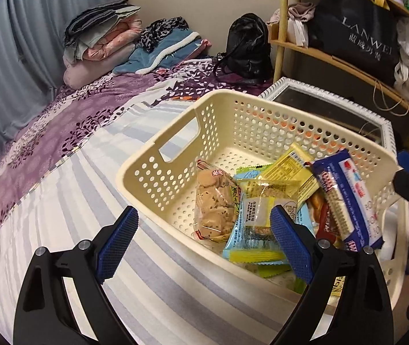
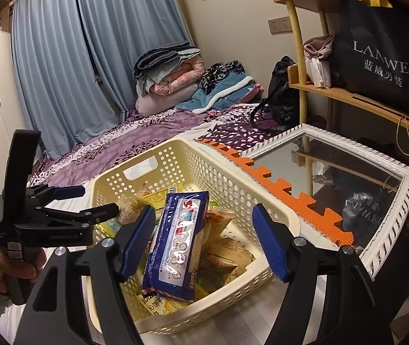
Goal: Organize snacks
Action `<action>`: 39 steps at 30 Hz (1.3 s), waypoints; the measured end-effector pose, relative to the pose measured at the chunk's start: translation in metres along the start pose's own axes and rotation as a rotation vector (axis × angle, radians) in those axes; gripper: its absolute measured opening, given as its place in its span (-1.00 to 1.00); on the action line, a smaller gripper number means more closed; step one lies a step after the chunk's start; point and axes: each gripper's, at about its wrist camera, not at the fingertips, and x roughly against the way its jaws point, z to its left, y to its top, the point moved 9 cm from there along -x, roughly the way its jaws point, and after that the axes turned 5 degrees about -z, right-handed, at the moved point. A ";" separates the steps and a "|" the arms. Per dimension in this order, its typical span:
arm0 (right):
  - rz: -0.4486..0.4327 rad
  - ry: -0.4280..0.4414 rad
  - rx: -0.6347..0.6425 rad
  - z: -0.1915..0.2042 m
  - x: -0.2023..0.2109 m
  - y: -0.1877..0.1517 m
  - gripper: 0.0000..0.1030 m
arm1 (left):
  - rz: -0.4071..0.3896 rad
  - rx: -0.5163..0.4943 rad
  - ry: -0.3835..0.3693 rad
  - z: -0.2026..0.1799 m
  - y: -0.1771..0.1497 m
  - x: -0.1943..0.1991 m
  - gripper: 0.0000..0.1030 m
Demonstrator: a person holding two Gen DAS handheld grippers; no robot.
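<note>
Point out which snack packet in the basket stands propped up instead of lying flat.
The long blue cracker packet: it leans against the cream basket's wall, its top end at the rim. The clear biscuit bag and yellow packets lie low.

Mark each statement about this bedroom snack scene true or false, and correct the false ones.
1. The snacks lie in a cream perforated basket. True.
2. The left claw is clamped on a packet. False: it is open and grips nothing.
3. The blue biscuit packet lies flat on the bed. False: it sits tilted in the basket, between the right claw's open jaws.
4. A black bag reading LANWEI sits on the wooden shelf. True.
5. The curtains are red. False: they are blue-grey.
</note>
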 end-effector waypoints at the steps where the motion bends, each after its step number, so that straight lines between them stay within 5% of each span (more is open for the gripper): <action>1: -0.001 -0.001 -0.002 -0.001 0.000 0.000 0.36 | 0.006 -0.002 0.007 0.001 0.000 -0.002 0.84; 6: 0.006 -0.003 -0.003 0.000 0.003 0.000 0.37 | 0.044 -0.010 0.054 0.009 0.000 -0.013 0.91; 10: 0.005 -0.005 0.010 0.003 0.007 0.000 0.58 | 0.052 0.003 0.042 0.009 -0.003 -0.008 0.91; 22: 0.048 -0.035 0.078 0.016 0.024 -0.006 0.90 | -0.033 0.027 0.027 0.009 -0.003 0.039 0.94; 39: 0.042 -0.168 0.236 0.047 0.047 -0.005 0.90 | -0.178 0.049 0.146 0.033 -0.001 0.117 0.94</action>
